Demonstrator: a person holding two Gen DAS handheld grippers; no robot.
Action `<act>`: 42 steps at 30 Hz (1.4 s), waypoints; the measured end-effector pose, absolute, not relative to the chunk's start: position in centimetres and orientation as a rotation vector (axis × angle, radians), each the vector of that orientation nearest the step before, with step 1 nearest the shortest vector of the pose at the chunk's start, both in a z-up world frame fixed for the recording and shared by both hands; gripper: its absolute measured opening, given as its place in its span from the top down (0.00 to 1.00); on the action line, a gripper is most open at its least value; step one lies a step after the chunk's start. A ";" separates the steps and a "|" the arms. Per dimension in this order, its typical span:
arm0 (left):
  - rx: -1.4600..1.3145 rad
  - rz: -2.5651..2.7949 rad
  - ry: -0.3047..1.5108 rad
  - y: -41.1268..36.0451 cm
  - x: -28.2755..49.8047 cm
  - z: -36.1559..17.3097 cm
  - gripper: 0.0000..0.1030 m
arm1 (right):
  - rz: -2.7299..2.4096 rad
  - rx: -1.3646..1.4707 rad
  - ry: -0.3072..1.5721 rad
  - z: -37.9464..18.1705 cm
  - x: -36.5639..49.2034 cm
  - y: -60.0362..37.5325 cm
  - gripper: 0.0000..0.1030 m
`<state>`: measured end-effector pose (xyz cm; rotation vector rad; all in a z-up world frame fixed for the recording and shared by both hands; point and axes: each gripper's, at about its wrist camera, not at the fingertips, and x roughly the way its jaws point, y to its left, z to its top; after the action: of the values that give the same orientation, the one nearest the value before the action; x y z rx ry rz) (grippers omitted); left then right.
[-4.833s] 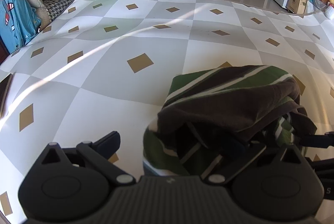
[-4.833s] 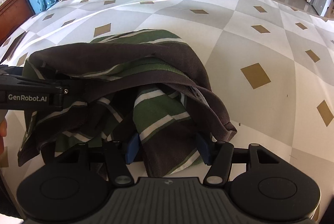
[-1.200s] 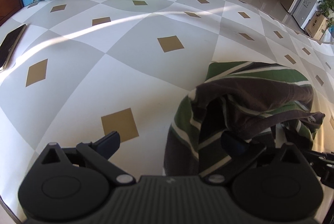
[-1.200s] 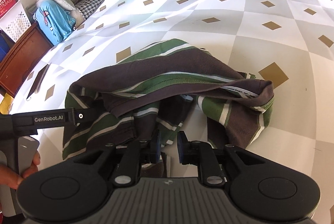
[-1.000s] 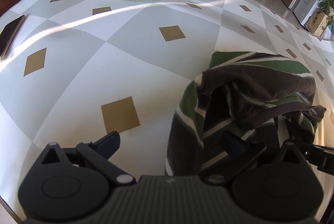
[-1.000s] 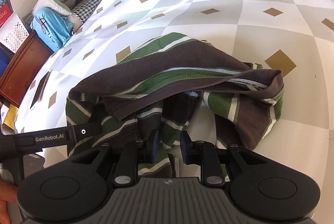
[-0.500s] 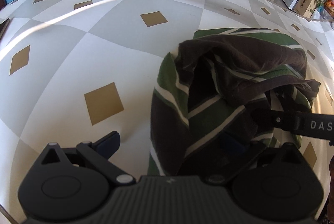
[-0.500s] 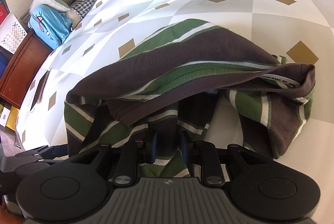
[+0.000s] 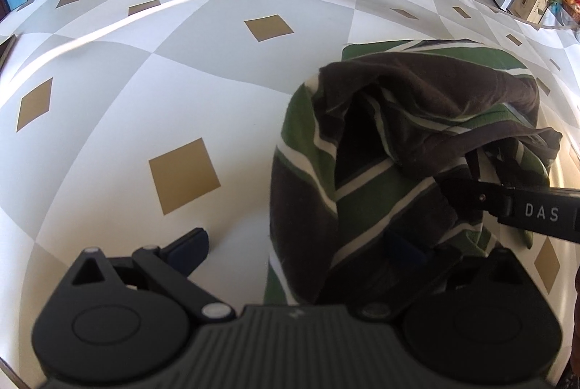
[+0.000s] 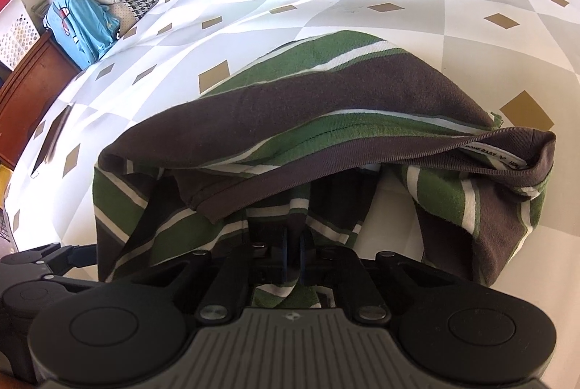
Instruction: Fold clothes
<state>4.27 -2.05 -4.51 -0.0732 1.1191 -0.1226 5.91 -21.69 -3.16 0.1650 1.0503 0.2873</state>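
— Holding what? Right gripper [image 10: 294,249] squeezing tight on a fold of the striped shirt [image 10: 326,120], down at the near edge of the heap. Left gripper [image 9: 297,244] spread wide, one finger [image 9: 190,241] bare over the checked cloth [image 9: 174,70], the other tucked under the shirt's left side, gripping nothing.

— Lying where? Bunched up on the checked cloth, near both grippers, brown flap draped over green and white stripes.

— Looking different from a second ago? Right fingers now pinching fully together, no more gap like before. Shirt sitting closer and bigger in both views. Right gripper's black arm reaching further in from the right in the left view.

— Baskets or bins? Only a white basket [image 10: 16,37] far left, insides impossible to tell.
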 end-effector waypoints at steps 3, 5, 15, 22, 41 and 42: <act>-0.078 -0.122 1.120 -1.8 4.3 -4.5 0.00 | 0.280 0.108 1.039 -2.9 5.6 -21.7 0.96; -0.082 -0.124 1.121 -1.7 4.2 -4.5 0.00 | 0.273 0.082 1.035 -2.7 5.4 -21.9 0.96; -0.076 -0.117 1.122 -1.3 4.1 -4.6 0.00 | 0.188 -0.031 1.055 -2.6 3.8 -24.5 1.00; -0.092 -0.071 1.136 0.0 4.1 -4.6 0.00 | 0.117 0.008 1.071 -2.4 1.8 -28.4 1.00; 0.067 -0.177 1.155 -3.5 1.0 -4.8 0.00 | 0.390 0.161 1.014 -0.5 -0.5 -22.3 0.58; 0.069 -0.179 1.155 -3.6 0.9 -4.8 0.00 | 0.384 0.153 1.018 -0.7 -0.4 -22.0 0.58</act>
<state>0.89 -3.58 -4.82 0.0686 1.1545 -0.1793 -0.37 -22.02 -0.66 0.1529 1.0179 0.3839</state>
